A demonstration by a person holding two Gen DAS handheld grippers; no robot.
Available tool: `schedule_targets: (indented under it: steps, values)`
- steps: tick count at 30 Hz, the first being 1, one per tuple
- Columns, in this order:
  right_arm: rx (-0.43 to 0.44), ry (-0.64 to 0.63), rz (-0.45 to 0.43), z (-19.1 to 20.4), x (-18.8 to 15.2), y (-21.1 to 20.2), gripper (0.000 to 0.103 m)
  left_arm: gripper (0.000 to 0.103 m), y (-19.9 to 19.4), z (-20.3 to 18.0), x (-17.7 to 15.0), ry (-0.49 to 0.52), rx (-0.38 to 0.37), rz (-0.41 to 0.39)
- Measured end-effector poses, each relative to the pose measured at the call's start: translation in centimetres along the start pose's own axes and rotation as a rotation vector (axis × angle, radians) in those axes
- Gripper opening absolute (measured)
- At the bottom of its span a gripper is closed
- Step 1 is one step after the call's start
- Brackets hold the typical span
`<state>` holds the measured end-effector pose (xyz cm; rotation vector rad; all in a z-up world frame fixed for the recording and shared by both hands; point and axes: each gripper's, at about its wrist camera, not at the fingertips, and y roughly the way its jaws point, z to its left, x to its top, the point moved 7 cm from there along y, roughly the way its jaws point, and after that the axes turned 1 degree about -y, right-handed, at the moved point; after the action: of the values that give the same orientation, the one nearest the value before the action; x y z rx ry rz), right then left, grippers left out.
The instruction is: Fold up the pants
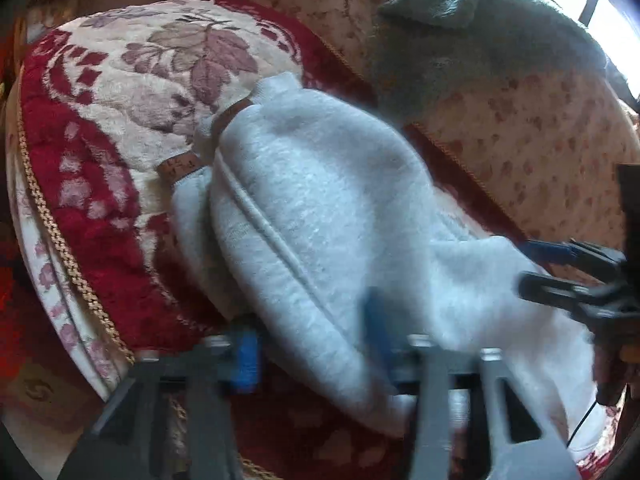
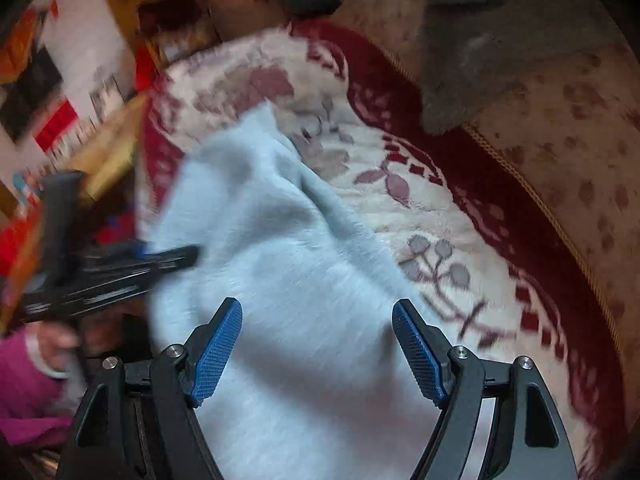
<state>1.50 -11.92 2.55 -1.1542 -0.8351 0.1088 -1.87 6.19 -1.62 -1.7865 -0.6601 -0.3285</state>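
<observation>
Pants [image 2: 280,264] of pale grey fleece lie bunched across the red-and-cream floral cushion [image 1: 120,80] of a sofa, their ribbed cuffs toward its far edge, with a brown tape measure [image 1: 182,166] tucked beneath them. The right gripper [image 2: 318,344] hovers over the cloth with its blue pads spread wide and nothing between them. The left gripper [image 1: 316,344] is blurred; its jaws stand apart astride a fold of the pants without pinching it. A dark grey garment [image 1: 460,40] drapes the sofa's backrest.
</observation>
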Motion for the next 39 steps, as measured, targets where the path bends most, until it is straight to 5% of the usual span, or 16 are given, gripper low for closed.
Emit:
schedule_targets:
  steps: [1, 2, 6, 7, 8, 13, 16, 18, 24, 25, 26, 27, 33, 35, 37, 39]
  values:
    - [-0.026, -0.022, 0.032, -0.5, 0.0, 1.8, 0.079, 0.087, 0.2, 0.2, 0.1, -0.017, -0.005, 0.004]
    - [-0.021, -0.031, 0.057, -0.7, -0.1, 2.8, 0.064, 0.088, 0.5, 0.6, 0.4, -0.047, -0.018, 0.003]
    - [-0.029, -0.075, 0.043, -0.8, -1.3, 3.2, 0.027, 0.084, 1.5, 1.3, 1.2, -0.098, -0.008, 0.013]
    - [-0.039, -0.082, 0.032, -0.8, -1.5, 2.6, 0.022, 0.071, 1.5, 1.1, 1.2, -0.095, 0.008, 0.004]
    - [-0.046, -0.08, 0.02, -1.0, -1.5, 1.9, 0.019, 0.057, 1.4, 0.8, 1.4, -0.084, 0.026, -0.008]
    - [-0.137, -0.113, -0.058, -1.8, -0.7, -2.2, 0.012, 0.025, -0.6, -1.2, 1.2, -0.081, -0.03, -0.058]
    - [-0.233, -0.074, -0.059, -4.1, -0.8, -3.7, 0.008, 0.025, -0.1, -1.9, -0.3, -0.067, -0.011, -0.01]
    - [-0.19, -0.012, -0.057, -5.1, -1.2, -3.6, 0.008, 0.025, 0.8, -1.6, -1.2, -0.079, 0.003, 0.008]
    - [-0.025, 0.098, -0.109, -3.5, -1.2, -3.8, 0.022, 0.017, 0.4, -2.1, -1.7, -0.075, -0.008, -0.012]
    - [0.001, 0.092, -0.117, -2.7, -0.9, -3.9, 0.046, 0.016, 0.3, -2.3, -1.8, -0.064, 0.005, -0.021]
    - [0.016, 0.087, -0.12, -2.1, -0.8, -3.9, 0.085, 0.013, 0.0, -2.4, -2.0, -0.052, 0.01, -0.032]
    - [0.033, 0.087, -0.118, -1.5, -0.6, -3.8, 0.095, 0.012, -0.3, -2.7, -2.2, -0.044, 0.01, -0.04]
    - [0.035, 0.024, -0.114, 0.6, 0.9, -2.0, 0.094, 0.012, -0.3, -3.4, -2.8, 0.007, 0.044, -0.06]
    - [0.02, 0.02, -0.078, 0.7, 1.1, -0.3, 0.093, 0.041, 0.2, -1.7, -2.5, -0.087, 0.037, -0.032]
    - [-0.032, 0.013, -0.066, 0.8, 1.2, 0.7, 0.093, 0.053, 0.0, -0.4, -1.8, -0.166, -0.018, -0.037]
    - [-0.018, 0.03, -0.097, 0.8, 1.4, 0.5, 0.093, 0.068, -0.5, 1.2, -0.7, -0.206, 0.012, -0.053]
